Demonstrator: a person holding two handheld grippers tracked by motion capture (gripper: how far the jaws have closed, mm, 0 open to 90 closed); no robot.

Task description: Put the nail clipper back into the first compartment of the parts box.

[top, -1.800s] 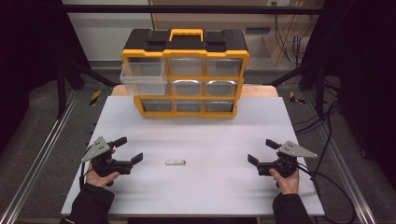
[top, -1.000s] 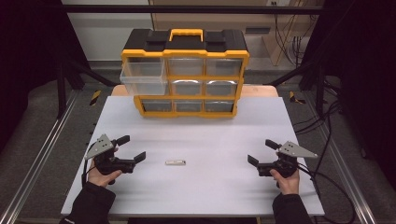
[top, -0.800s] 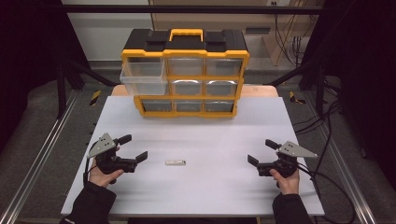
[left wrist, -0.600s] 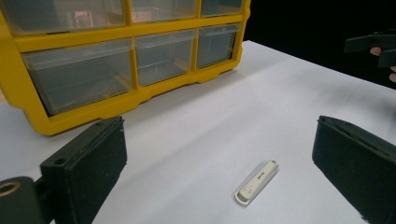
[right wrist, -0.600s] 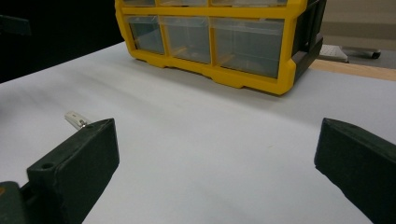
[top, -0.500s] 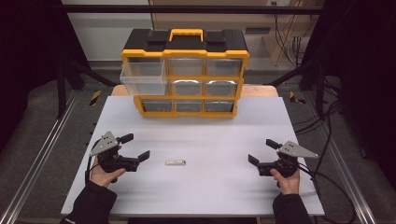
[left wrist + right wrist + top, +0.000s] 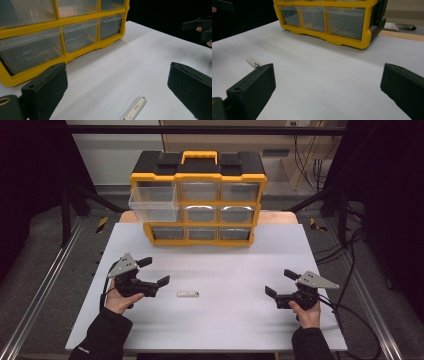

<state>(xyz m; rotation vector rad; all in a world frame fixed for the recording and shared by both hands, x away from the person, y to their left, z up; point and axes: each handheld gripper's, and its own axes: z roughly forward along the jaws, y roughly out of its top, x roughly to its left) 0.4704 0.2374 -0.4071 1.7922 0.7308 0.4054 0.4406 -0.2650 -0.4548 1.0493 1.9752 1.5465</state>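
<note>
A small white stick-shaped item, like a USB stick, lies flat on the white table near its middle front. My left gripper stands open just left of it, jaws wide apart with nothing between them. Far to the right, my right gripper is open too and holds nothing. At the back stands a yellow and black drawer cabinet with clear drawers; its top left drawer is pulled out.
Metal rails run along both sides of the table. Cables trail off to the right. A wooden board shows behind the cabinet. Dark stands and floor surround the table.
My left gripper has moved right and slightly forward, closer to the white stick. The right gripper has stayed in place.
</note>
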